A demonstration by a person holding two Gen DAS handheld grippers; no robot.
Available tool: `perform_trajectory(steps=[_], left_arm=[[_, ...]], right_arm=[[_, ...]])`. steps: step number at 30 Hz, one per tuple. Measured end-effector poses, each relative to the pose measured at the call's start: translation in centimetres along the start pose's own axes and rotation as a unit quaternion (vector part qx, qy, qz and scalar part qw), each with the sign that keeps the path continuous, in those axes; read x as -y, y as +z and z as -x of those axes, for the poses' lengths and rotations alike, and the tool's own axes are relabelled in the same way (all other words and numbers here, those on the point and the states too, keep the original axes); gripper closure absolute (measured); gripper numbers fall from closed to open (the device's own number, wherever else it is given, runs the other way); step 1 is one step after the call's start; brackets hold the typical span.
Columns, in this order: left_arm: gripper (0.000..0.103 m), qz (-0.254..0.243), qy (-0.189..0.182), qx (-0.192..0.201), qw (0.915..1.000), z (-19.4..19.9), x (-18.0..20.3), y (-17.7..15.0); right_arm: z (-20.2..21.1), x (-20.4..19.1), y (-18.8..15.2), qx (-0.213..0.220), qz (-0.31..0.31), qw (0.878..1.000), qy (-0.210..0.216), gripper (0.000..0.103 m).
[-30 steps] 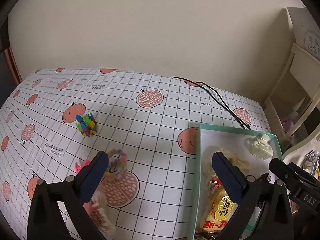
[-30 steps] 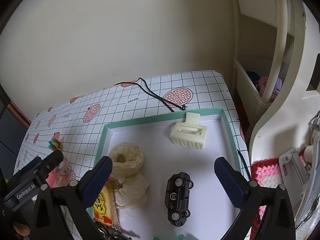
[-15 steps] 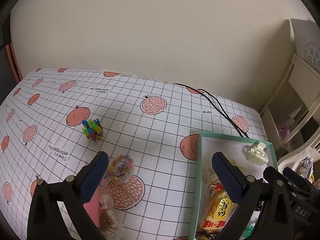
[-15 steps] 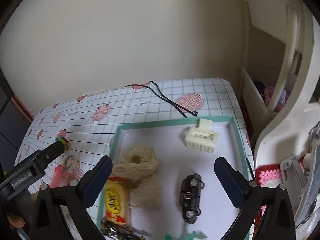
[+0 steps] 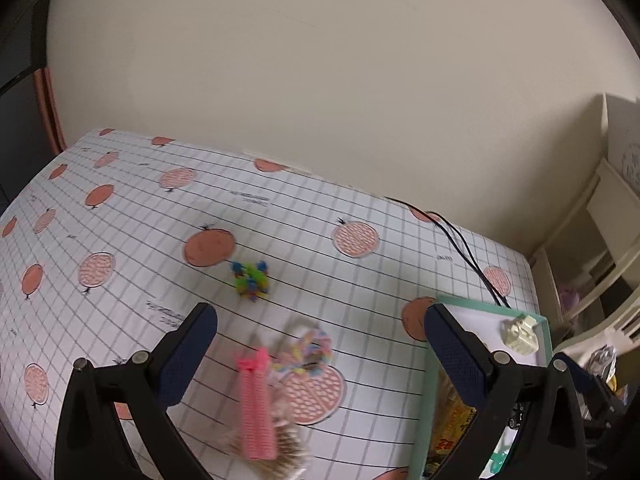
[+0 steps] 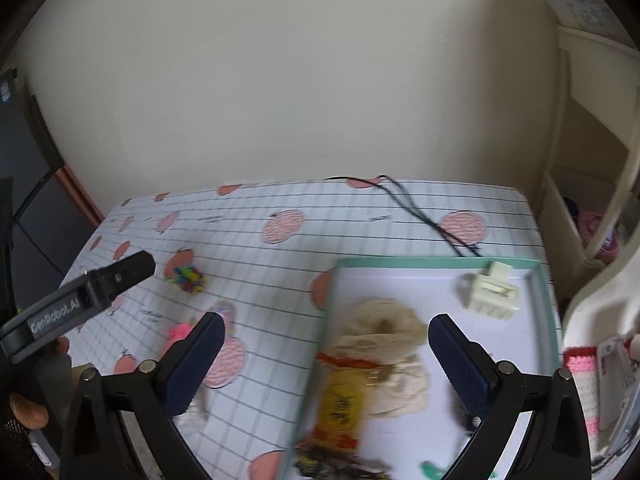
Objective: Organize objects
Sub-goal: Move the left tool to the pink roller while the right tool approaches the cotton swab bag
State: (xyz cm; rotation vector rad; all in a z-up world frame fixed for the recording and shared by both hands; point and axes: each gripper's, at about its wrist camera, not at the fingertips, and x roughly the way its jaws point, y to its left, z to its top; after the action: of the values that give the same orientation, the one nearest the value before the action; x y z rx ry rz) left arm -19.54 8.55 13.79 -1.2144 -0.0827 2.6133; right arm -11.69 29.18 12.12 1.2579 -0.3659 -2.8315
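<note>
Pomegranate-print tablecloth (image 5: pixel 280 216) holds a teal tray (image 6: pixel 542 280) already stocked: scrunchies, snack packet, cream hair claw (image 6: pixel 490 292). Pink comb (image 5: pixel 256 400), pastel bracelet (image 5: pixel 316 350) and bead cluster (image 5: pixel 251 278) remain left. Both grippers (image 5: pixel 320 354) (image 6: pixel 322 364) gape, empty.
</note>
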Motion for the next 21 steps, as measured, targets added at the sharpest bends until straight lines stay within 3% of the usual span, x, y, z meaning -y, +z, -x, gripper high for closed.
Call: perform_trajectory(steps=[10,21], left_arm=[[0.000,0.044,-0.003,-0.020,0.9988,1.0,-4.5,0.3],[0.000,0.028,0.000,-0.103,0.9943,-1.7,-5.5,-1.5]], right_arm=[[-2.1,-5.5,-1.6,-0.042,0.036,0.998,0.043,0.000],[-5.0,-9.7,-4.7,-0.098,0.095,0.989,0.060,0.000]])
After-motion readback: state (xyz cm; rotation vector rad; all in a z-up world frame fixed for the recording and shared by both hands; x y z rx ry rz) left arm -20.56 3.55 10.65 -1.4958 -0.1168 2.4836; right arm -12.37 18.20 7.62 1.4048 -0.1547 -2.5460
